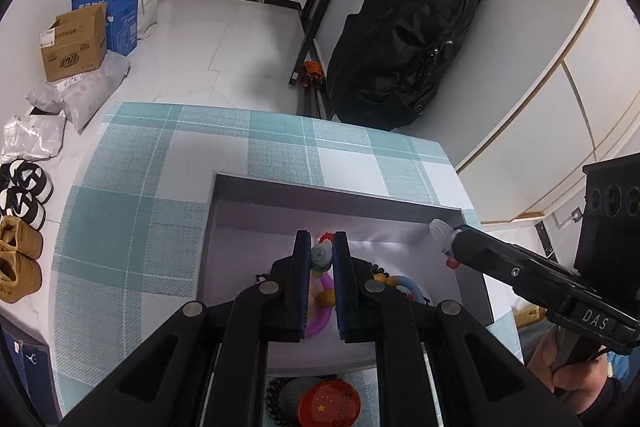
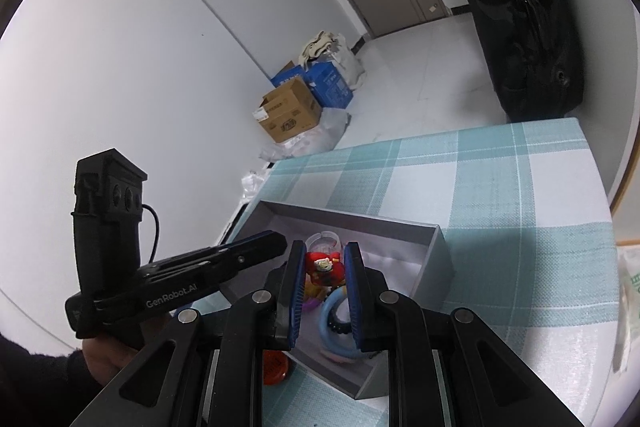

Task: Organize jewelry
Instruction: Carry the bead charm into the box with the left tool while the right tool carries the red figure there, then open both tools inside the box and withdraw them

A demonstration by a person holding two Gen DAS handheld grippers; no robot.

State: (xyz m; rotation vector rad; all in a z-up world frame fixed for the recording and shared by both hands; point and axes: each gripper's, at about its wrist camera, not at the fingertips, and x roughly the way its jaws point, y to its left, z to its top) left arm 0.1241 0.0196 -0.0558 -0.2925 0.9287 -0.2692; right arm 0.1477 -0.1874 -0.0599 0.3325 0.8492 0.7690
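A grey open box (image 1: pixel 336 199) sits on the teal checked tablecloth (image 1: pixel 132 211) and holds several bangles, among them a pink one (image 1: pixel 320 319) and a blue one (image 2: pixel 334 327). My left gripper (image 1: pixel 321 239) is shut on a small grey-blue trinket (image 1: pixel 321 255) over the box. My right gripper (image 2: pixel 323 251) is shut on a clear bracelet with a red charm (image 2: pixel 325 269) over the same box; it shows in the left wrist view (image 1: pixel 442 237) at the box's right wall.
A red round tin (image 1: pixel 329 405) and a black coiled hair tie (image 1: pixel 276 397) lie in front of the box. A black backpack (image 1: pixel 404 39) hangs past the table's far edge. Cardboard boxes (image 1: pixel 76 43) and shoes (image 1: pixel 20 247) are on the floor at left.
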